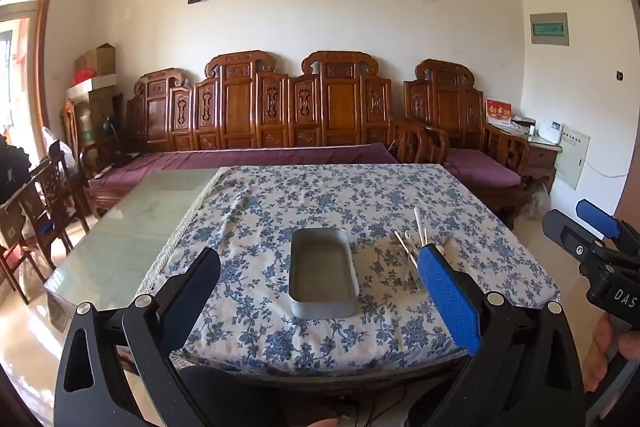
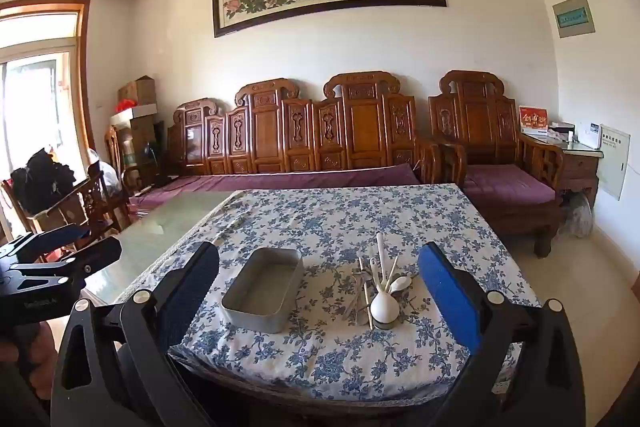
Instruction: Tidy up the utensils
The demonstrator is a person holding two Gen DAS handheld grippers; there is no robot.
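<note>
Utensils (image 2: 378, 285) lie in a loose heap on the cloth-covered surface (image 2: 340, 359), white spoons (image 2: 384, 305) crossed over chopsticks and metal pieces, just right of the empty metal tin (image 2: 262, 291) and apart from it. Left gripper (image 1: 320, 287) hangs above the near edge with its fingers (image 1: 448, 291) spread wide and nothing between them, the tin framed in the gap. Right gripper (image 2: 320, 291) is likewise wide and empty, tin and heap both showing between its fingers (image 2: 450, 291).
</note>
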